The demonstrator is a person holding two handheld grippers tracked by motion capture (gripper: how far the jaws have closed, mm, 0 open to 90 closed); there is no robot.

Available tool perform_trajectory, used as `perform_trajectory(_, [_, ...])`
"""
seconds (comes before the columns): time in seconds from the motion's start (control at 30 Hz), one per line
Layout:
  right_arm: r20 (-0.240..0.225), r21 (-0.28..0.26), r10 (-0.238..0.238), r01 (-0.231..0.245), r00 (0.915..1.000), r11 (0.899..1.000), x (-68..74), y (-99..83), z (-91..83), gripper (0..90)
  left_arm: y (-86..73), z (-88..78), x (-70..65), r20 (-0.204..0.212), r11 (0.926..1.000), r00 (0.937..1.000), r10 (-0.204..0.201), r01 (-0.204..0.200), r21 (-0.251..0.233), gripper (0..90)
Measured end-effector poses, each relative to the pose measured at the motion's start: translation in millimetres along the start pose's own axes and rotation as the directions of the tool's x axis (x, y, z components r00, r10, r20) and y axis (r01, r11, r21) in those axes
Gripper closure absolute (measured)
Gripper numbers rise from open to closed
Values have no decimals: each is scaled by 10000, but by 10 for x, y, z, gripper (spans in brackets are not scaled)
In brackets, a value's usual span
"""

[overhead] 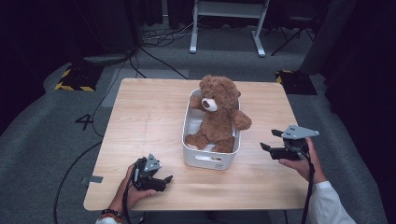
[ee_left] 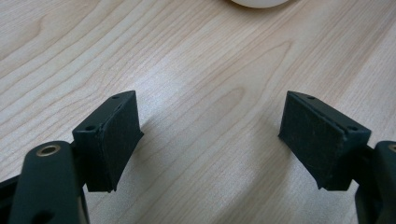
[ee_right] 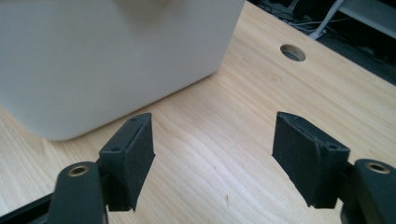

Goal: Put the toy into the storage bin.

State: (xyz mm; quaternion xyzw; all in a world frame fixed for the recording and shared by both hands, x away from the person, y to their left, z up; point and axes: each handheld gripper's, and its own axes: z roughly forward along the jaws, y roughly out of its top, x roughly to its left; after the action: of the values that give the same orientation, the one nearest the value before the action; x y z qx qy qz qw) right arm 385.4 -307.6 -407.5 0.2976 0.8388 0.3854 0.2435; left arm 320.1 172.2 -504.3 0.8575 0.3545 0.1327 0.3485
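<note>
The right gripper [overhead: 272,140] hangs released beside the bin [overhead: 204,160], nothing between its jaws; the left gripper [overhead: 161,179] rests released on the counter [overhead: 144,116]. The bear [overhead: 218,114] sits upright in the bin. To lift it cleanly, I'd close on its torso from both sides. No brand or label is readable.

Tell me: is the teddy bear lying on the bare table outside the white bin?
No, the teddy bear sits upright inside the white bin, its head and one arm above the rim.
</note>
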Motion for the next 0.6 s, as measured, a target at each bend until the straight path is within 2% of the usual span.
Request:
perform_trajectory(0.33, [103,348,-42,39,9999,9994,-8,-196,-22,307,-1,1,-1,12,10000,10000,-27,27,-5,204])
perform_trajectory(0.6, [-5,651,-111,111,9999,9978,12,-379,-13,299,-1,1,-1,15,10000,10000,-34,34,-9,204])
